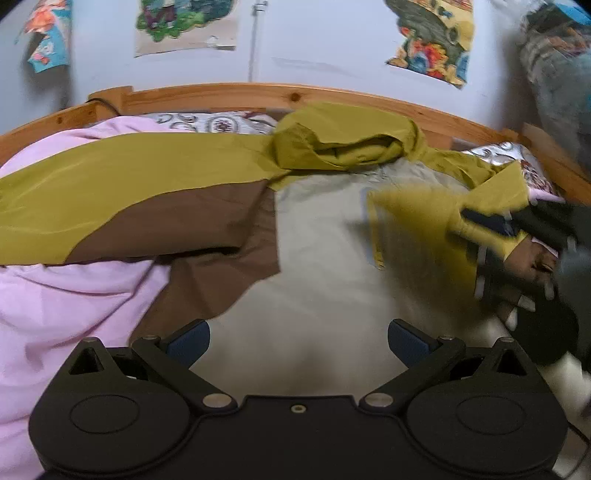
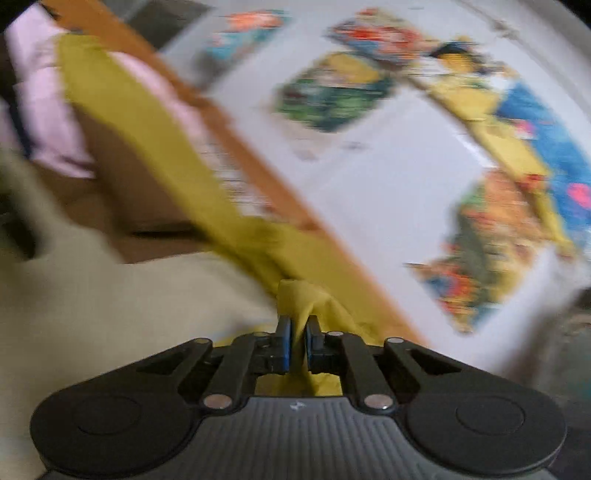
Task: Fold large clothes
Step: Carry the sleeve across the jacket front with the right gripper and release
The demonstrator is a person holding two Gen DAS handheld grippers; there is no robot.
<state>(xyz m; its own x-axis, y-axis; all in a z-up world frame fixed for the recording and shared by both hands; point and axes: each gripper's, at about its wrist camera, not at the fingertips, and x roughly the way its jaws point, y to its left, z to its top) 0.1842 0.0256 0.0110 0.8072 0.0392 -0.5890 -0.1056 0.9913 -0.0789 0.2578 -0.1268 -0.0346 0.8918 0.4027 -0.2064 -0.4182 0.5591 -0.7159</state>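
Left wrist view, listed left to right.

Item 1: pink bedding [image 1: 55, 314], rumpled, covering the left of the bed [image 1: 221, 94], whose pine frame runs along the back.

Item 2: jacket [image 1: 321, 229], the task's garment, in mustard, brown and pale grey. It lies spread across the middle of the bed. One sleeve stretches out left over the pink bedding; the hood [image 1: 343, 144] sits bunched at the far side.

Item 3: left gripper [image 1: 299, 343], fingers released and wide apart, hanging over the pale body panel with nothing between them.

Item 4: right gripper [image 1: 491, 221], blurred, fingers clenched on a mustard sleeve end [image 1: 417, 218] lifted over the jacket's right side. The right wrist view confirms this: blue pads [image 2: 284, 343] pinch a gather of mustard fabric.

Item 5: person's hand [image 1: 532, 266] behind that gripper, at the right edge.

Progress, judged: early. The right sleeve appears on its way in across the body. The left sleeve is still laid out, the hood unflattened, and no body fold made.

Surroundings: patterned pillows [image 1: 221, 123] at the head; colourful posters [image 1: 184, 26] on the white wall; hanging clothes [image 1: 554, 74] at upper right.

Obstructions, judged: loose pink bedding under the left sleeve may drag along with it. The bunched hood will need smoothing before any fold lies flat.
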